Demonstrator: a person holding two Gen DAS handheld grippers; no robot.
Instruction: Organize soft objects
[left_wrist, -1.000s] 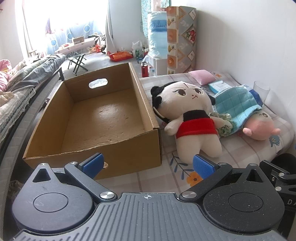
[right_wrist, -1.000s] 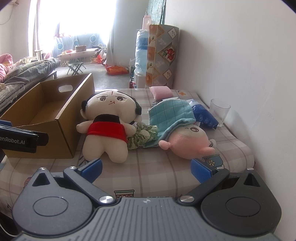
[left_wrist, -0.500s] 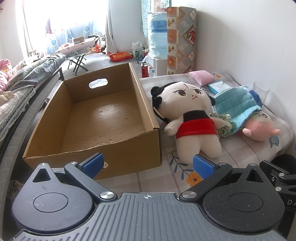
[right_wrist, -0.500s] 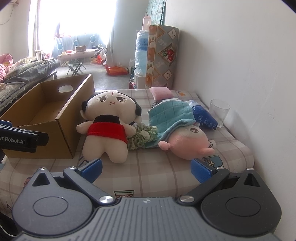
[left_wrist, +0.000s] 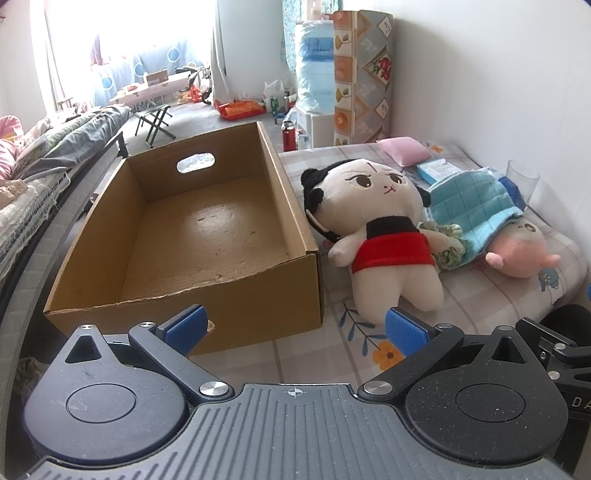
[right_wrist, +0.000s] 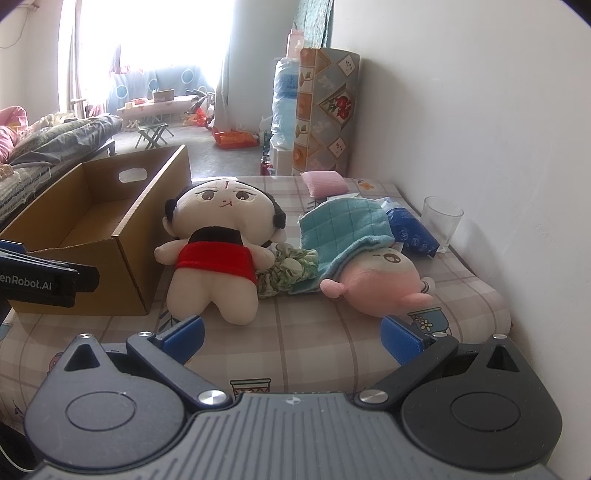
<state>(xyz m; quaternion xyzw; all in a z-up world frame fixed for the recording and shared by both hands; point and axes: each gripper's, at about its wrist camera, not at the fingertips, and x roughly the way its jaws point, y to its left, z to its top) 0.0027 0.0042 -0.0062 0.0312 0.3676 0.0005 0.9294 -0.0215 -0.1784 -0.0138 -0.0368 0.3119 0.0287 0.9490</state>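
The cardboard box (left_wrist: 192, 236) stands open and bare inside on a checked cloth-covered tabletop (right_wrist: 303, 343), and everything else is best placed from it. Touching the box's long side wall lies the doll (left_wrist: 380, 236) with a cream head, black hair and a red top, flat on its back with its head toward the box's handle-hole end. On the doll's far side from the box, touching its arm, sits a crumpled green scrunchie-like cloth (right_wrist: 291, 271), and beyond that a pink plush (right_wrist: 380, 286) lies partly under a light blue towel (right_wrist: 343, 229). Farther from the box, near the white wall, are a blue packet (right_wrist: 412, 230) and a clear glass (right_wrist: 441, 221) standing upright; a pink sponge-like pad (right_wrist: 323, 182) rests at the tabletop's far end. The left gripper (left_wrist: 295, 328) hangs before the box's near end wall, its blue-padded fingers spread wide and holding nothing. The right gripper (right_wrist: 291, 338) hovers over the cloth short of the doll's legs, likewise spread and empty, well apart from every toy.
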